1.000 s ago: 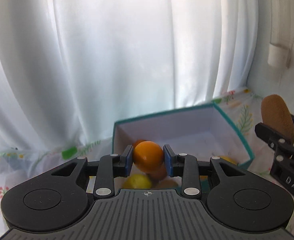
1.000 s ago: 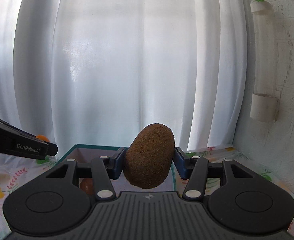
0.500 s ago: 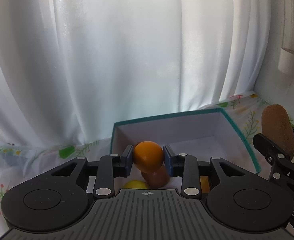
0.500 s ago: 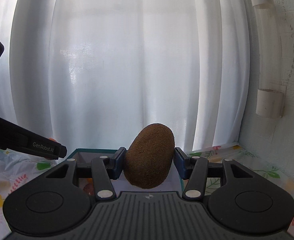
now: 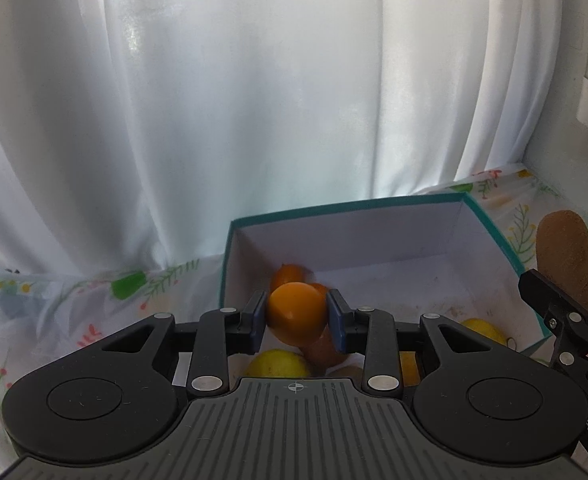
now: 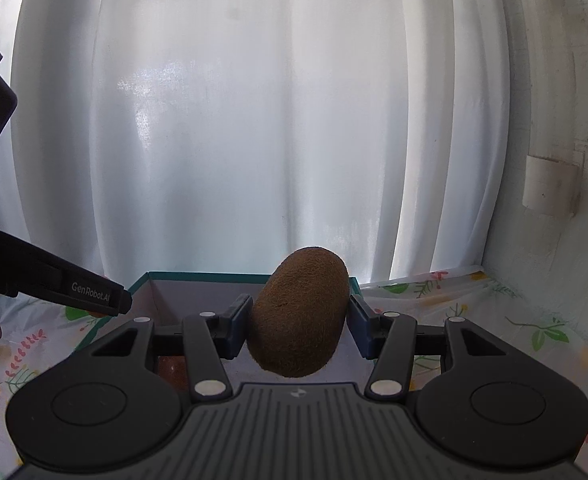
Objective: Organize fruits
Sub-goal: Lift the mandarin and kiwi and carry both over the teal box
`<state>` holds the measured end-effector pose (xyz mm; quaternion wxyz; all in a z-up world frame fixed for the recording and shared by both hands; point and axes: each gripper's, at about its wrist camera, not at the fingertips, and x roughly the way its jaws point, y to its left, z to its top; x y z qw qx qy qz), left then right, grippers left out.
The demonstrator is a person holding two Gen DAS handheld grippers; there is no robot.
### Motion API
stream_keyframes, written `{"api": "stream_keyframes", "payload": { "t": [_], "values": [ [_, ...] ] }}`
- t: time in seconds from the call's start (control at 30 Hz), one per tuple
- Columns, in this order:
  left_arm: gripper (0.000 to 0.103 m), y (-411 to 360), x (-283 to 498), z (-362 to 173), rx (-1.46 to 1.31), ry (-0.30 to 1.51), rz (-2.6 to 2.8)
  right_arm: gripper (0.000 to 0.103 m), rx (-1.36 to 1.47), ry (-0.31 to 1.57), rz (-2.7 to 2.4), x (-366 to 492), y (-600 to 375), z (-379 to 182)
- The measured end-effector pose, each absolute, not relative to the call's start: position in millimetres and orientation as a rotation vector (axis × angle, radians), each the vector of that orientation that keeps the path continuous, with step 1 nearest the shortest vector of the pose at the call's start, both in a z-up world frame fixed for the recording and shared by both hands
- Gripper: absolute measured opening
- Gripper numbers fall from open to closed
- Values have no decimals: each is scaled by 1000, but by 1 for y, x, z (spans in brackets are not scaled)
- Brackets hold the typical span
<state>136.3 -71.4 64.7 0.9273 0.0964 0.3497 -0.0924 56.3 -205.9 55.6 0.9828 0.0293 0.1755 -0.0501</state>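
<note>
My left gripper (image 5: 297,317) is shut on a small orange (image 5: 296,311) and holds it above the near left part of an open box with a teal rim (image 5: 346,205). Inside the box lie another orange (image 5: 287,273), two yellow lemons (image 5: 277,364) (image 5: 482,329) and a brownish fruit (image 5: 322,352), partly hidden by my fingers. My right gripper (image 6: 298,326) is shut on a brown kiwi (image 6: 300,312), held upright above the box (image 6: 253,277). The kiwi also shows in the left wrist view (image 5: 568,262), at the box's right side.
The box sits on a floral tablecloth (image 5: 73,300) against a white curtain (image 5: 253,100). A white wall with a tube fixture (image 6: 546,120) stands on the right. The left gripper's body (image 6: 53,280) crosses the left of the right wrist view.
Both grippers have moved forward over the box with their fruits still held. More of the box's inside shows in the left wrist view.
</note>
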Motion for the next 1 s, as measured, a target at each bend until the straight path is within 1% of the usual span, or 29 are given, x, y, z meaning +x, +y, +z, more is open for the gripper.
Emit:
{"api": "stream_keyframes", "payload": {
  "t": [1.0],
  "values": [
    [36,-66,180,13,193,832,-159,51,37,449,-93,106,-201,25]
  ]
}}
